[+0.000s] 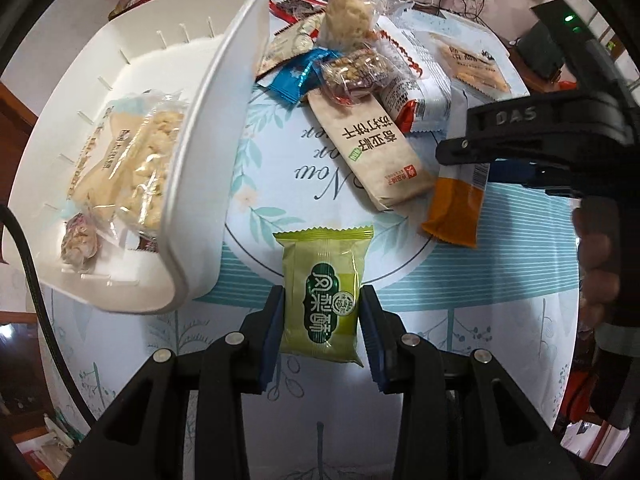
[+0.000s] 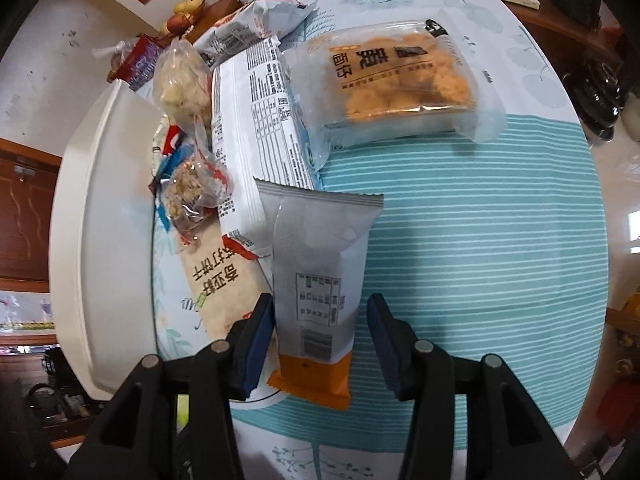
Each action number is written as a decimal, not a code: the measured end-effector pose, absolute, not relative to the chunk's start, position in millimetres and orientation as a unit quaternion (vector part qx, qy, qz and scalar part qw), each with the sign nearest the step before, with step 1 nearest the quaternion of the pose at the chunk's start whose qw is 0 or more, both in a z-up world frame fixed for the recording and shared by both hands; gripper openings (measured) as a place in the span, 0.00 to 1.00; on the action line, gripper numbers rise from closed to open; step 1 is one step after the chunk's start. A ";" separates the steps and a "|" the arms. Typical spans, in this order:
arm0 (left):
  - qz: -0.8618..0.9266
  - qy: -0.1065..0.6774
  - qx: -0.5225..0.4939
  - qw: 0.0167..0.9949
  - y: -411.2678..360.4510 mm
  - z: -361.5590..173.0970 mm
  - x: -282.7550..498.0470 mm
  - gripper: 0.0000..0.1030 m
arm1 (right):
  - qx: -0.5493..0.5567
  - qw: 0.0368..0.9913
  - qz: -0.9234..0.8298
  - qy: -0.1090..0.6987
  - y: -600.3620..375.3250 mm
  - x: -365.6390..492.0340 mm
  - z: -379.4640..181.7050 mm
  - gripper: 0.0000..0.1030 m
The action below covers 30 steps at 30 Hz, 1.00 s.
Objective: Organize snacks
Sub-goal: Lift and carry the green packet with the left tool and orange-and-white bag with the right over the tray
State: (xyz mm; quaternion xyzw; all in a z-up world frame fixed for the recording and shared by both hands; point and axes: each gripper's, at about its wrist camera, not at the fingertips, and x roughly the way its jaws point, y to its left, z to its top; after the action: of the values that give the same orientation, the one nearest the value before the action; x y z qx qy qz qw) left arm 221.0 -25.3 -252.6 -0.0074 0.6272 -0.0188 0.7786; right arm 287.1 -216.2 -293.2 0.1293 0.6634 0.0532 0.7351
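Fingers of the left gripper [image 1: 322, 330] are clamped on a green snack packet [image 1: 325, 294], one blue pad on each of its long sides, and the packet hangs above the surface [image 1: 520, 264], which wears a cloth with teal stripes and leaf drawings. Just to the left of this packet stands a white bin [image 1: 208, 152], tilted in the view, with several pale snack bags [image 1: 136, 160] already lying inside it. Beyond the green packet, farther from the bin, lies a heap of snacks: a beige cracker pack [image 1: 374, 148], a red and white pack [image 1: 416, 88], a blue wrapper [image 1: 296, 76] and a clear bag with a puffed rice ball [image 1: 348, 16]. The fingers of the right gripper [image 2: 320, 334] stand apart around a grey and orange packet [image 2: 316, 280]; the left pad looks to touch its edge, the right pad is clear of it, and the packet lies flat on the striped cloth to the right of the bin. Behind it rests a clear tray of orange biscuits [image 2: 404, 76].
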 end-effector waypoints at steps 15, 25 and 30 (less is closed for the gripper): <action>-0.067 0.597 -0.010 0.799 -18.2 -218.1 198.2 0.34 | 0.123 0.734 0.045 0.666 -207.8 261.3 -290.9 0.40; -0.147 0.541 0.012 0.828 -10.7 -177.3 188.7 0.34 | 0.155 0.734 0.047 0.660 -200.1 213.7 -267.9 0.39; -0.190 0.506 0.019 0.841 6.4 -149.9 185.3 0.34 | 0.158 0.752 0.044 0.639 -183.0 202.0 -243.1 0.39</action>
State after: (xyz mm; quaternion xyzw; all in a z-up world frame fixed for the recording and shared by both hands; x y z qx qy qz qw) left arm 185.3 6.4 -149.9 0.0194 0.5056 -0.1899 0.8414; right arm 202.0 -183.0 -243.1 0.1575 0.6388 0.0437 0.7518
